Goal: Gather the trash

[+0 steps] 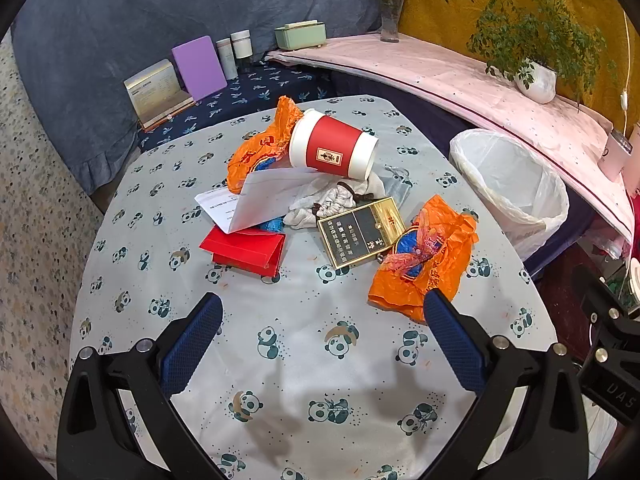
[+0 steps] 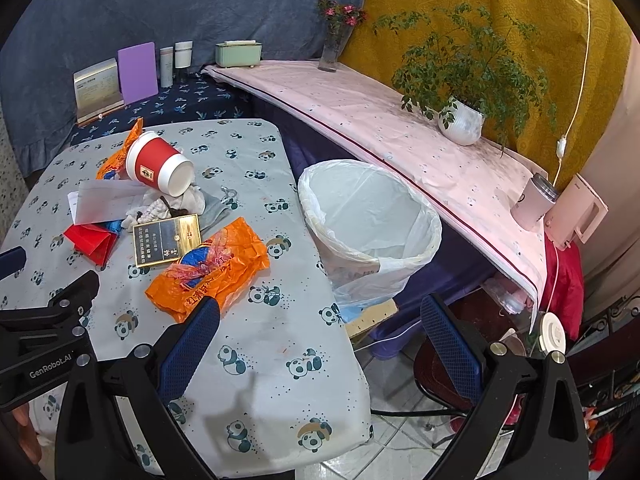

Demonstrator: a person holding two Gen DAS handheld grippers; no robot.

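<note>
Both grippers, left [image 1: 323, 334] & right [image 2: 320, 336], gape wide w/ nothing held; pinch the orange bag [image 1: 424, 264] mid-crumple (light, floppy, slippery).

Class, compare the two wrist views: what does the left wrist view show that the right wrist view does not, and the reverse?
Only the left wrist view: the whole far orange bag behind the red cup.
Only the right wrist view: the pink kettle, tiled floor, and all of the bin.
Both: the gold box, near orange bag, potted plant, both grippers open and empty.
</note>
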